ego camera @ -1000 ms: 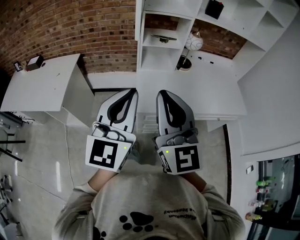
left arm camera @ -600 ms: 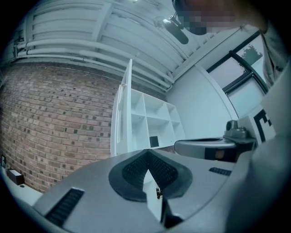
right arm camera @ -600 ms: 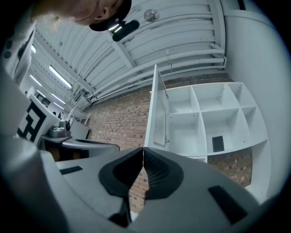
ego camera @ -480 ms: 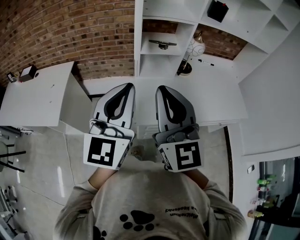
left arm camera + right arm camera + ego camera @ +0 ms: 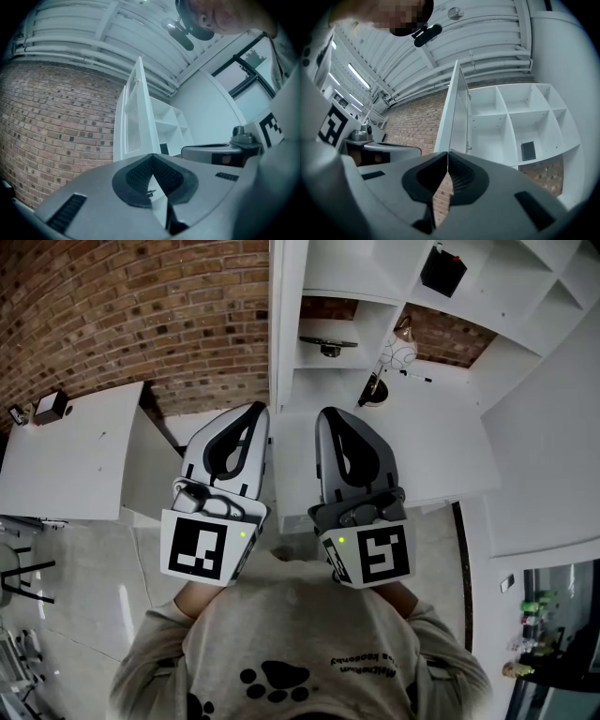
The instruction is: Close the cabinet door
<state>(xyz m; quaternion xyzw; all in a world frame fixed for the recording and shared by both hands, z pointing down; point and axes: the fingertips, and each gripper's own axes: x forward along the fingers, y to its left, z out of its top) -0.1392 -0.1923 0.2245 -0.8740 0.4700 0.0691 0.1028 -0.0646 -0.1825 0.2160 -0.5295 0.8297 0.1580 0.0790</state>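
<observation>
Facing the cabinet door (image 5: 277,324), open and edge-on ahead between both tools, I'd lay the left tool (image 5: 253,416), jaws together and empty like the right tool (image 5: 330,416), against its left face and push right toward the shelves (image 5: 347,294).

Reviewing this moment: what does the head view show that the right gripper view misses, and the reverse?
Head view only: the person's grey sweatshirt, the pale tiled floor and the white side table.

Right gripper view only: the white ribbed ceiling, and the right gripper seen along its jaws, which are together with nothing between them.

Both: the open white cabinet door seen edge-on, the red brick wall, the white cubby shelves and the small black box in one cubby.
</observation>
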